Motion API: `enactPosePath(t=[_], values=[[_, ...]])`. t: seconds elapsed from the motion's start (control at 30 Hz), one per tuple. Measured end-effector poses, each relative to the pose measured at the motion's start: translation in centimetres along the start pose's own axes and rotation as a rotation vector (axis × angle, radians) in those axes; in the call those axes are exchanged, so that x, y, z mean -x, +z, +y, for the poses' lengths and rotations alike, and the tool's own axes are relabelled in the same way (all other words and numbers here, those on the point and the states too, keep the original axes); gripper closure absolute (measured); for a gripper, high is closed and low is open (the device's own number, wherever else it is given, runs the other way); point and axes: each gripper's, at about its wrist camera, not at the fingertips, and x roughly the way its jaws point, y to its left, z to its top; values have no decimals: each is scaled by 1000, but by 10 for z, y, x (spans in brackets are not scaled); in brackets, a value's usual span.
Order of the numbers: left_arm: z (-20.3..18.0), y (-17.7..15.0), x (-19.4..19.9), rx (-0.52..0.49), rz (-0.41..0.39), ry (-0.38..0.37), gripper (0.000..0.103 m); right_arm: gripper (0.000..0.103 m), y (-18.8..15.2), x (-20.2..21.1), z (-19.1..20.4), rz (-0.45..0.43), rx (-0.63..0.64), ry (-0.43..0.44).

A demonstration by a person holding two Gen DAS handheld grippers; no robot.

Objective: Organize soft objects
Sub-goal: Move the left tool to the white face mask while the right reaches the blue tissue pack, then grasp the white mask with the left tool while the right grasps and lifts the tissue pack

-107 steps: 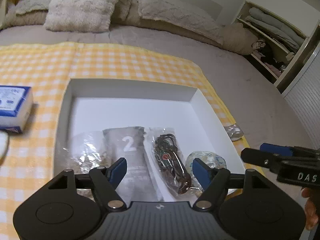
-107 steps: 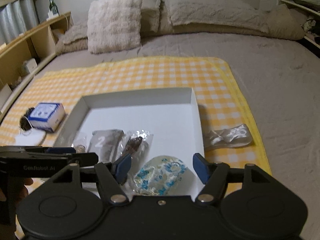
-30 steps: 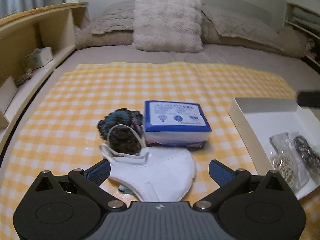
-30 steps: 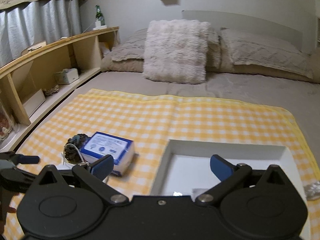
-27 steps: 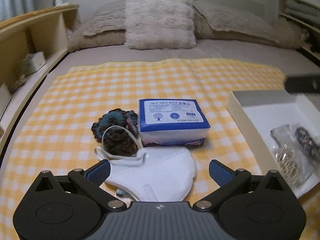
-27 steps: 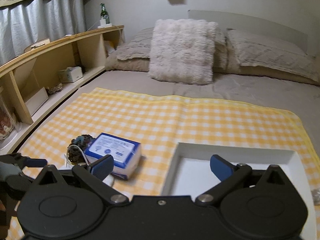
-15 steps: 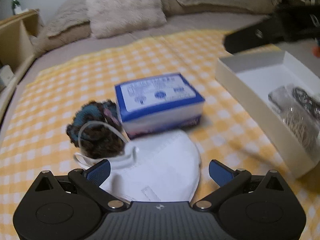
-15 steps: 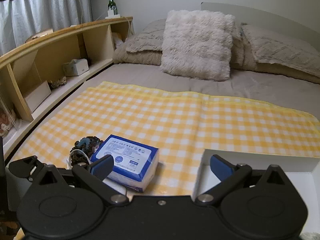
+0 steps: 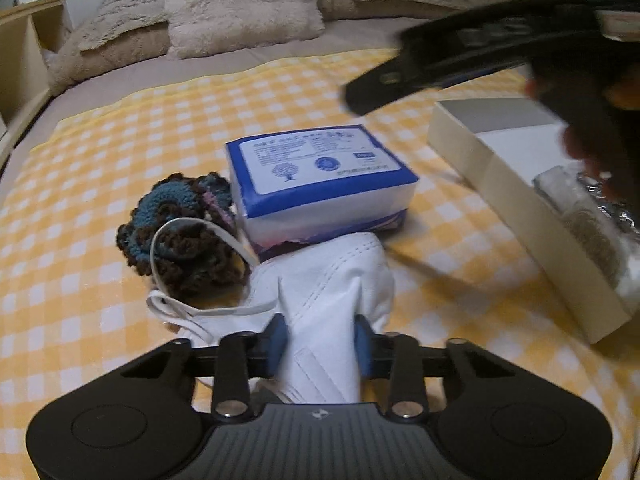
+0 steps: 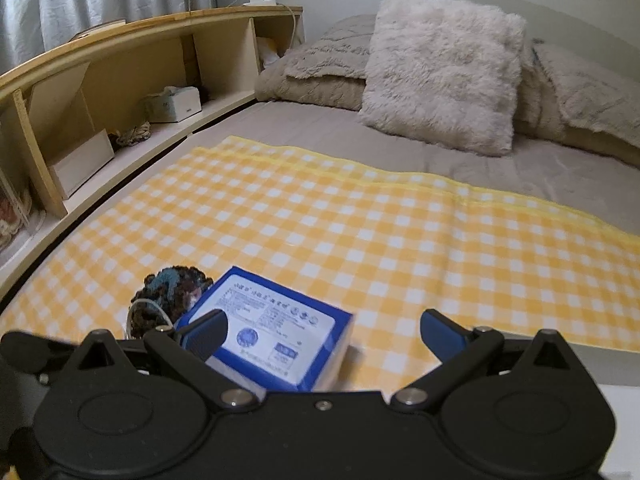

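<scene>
While my left tongs point down at the checked yellow cloth, their blue pads have just been closing and now pinch the near fold of the white face mask, which bunches up between them at the lower middle of the left view. The mask lies on the cloth with its ear loops draped over a dark brown and teal crocheted scrunchie, just left of centre. Right behind the mask and touching it sits a blue and white tissue pack, with the scrunchie tight against its left side. At the right edge of that view stands the white cardboard box, with clear packets inside, though they are too blurred for me to say what they hold. My right tongs stand wide open with nothing between the pads; in the right view they hover over the tissue pack at the lower middle of the frame, and the scrunchie peeks out to its left. From the left view the right tongs appear as a dark blurred shape in the upper right. Two pale pillows lie at the head of the bed in the upper right of the right view, and a wooden shelf runs along the upper left.
</scene>
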Motion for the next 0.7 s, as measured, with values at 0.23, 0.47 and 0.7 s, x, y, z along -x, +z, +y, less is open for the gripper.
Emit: enactPosePath(t=[0.23,0.47,0.7], values=[[-1,-4,7,11,-4,-59,84,0,0,-32,2,96,-180,35],[-1,-8,11,29,-3,-70,85,0,-12,-56,8,199,-290,6],[-3,-8,15,37,-3,-68,87,57,-24,-69,-1,282,-298,27]])
